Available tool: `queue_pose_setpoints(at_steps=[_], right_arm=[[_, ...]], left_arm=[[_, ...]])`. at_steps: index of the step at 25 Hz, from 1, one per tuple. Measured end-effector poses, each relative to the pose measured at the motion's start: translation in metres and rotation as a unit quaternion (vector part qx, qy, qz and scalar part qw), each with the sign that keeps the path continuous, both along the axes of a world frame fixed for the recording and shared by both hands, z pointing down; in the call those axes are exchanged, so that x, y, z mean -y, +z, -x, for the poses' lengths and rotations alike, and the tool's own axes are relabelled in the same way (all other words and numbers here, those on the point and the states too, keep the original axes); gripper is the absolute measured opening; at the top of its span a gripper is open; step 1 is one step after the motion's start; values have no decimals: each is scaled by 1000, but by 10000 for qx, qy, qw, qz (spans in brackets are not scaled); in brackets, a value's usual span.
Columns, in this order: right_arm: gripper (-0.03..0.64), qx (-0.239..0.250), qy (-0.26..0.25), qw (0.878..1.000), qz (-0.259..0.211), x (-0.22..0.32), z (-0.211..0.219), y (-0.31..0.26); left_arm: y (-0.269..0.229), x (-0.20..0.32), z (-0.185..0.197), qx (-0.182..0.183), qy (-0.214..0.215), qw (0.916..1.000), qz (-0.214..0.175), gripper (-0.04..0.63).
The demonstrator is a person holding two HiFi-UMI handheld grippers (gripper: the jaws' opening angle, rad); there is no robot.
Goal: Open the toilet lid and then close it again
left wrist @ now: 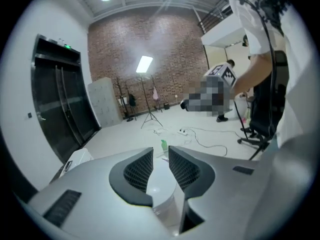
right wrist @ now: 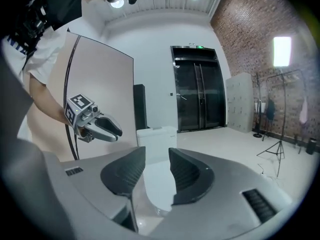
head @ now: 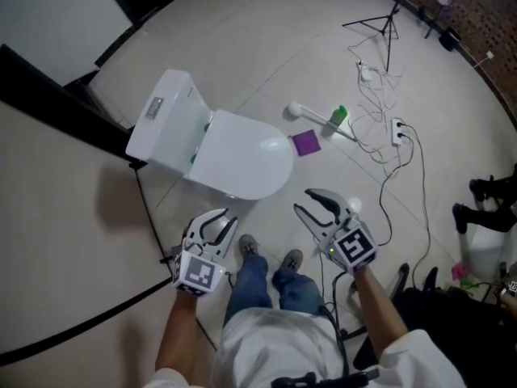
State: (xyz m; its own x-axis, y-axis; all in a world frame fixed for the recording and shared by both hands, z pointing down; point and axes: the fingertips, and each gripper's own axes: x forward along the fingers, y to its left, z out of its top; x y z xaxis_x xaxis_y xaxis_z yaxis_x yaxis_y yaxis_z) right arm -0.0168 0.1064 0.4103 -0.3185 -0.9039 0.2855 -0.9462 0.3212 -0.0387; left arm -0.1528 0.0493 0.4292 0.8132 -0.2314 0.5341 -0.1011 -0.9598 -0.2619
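Note:
The white toilet [head: 242, 156] stands on the tiled floor, its lid down and its tank [head: 166, 120] to the left. My left gripper [head: 220, 219] hovers just short of the bowl's front rim, jaws slightly apart with nothing between them. My right gripper [head: 305, 200] hangs to the right of the bowl's front, open and empty. In the left gripper view the closed lid [left wrist: 161, 186] shows through the narrow gap of the left gripper [left wrist: 160, 153]. The right gripper [right wrist: 157, 156] faces the tank [right wrist: 156, 136] and lid [right wrist: 159, 184], and the left gripper [right wrist: 100, 126] hangs at the left.
Right of the bowl lie a white brush [head: 311, 115], a green bottle [head: 338, 118] and a purple pad [head: 305, 142]. Cables and a power strip [head: 397, 132] trail across the floor, with a tripod stand [head: 380, 24] behind them. A dark panel [head: 73, 107] stands behind the tank, and a black chair [head: 420, 297] is at the lower right.

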Motion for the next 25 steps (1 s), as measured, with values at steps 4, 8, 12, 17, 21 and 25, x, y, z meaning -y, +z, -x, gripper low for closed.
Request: queue_pose_setpoints(at_steps=[4, 8, 12, 17, 21, 25], right_arm=[[153, 110, 444, 9986, 257, -15, -6, 46], [153, -22, 912, 9943, 553, -19, -10, 105], [153, -101, 1295, 9892, 683, -10, 1, 172], [153, -34, 1433, 9860, 854, 2, 22, 245], [153, -112, 1325, 9856, 1046, -3, 45, 289], [153, -120, 1366, 9848, 1070, -14, 52, 308]], left_arm=[[62, 12, -3, 840, 498, 9942, -448, 174], [147, 34, -6, 1635, 938, 9795, -706, 207], [242, 52, -9, 2157, 1487, 9594, -1042, 207], [340, 59, -23, 2550, 2132, 9305, -1539, 207], [399, 66, -29, 2776, 2237, 9172, -1780, 228], [428, 73, -35, 2791, 2326, 9103, -1983, 229]])
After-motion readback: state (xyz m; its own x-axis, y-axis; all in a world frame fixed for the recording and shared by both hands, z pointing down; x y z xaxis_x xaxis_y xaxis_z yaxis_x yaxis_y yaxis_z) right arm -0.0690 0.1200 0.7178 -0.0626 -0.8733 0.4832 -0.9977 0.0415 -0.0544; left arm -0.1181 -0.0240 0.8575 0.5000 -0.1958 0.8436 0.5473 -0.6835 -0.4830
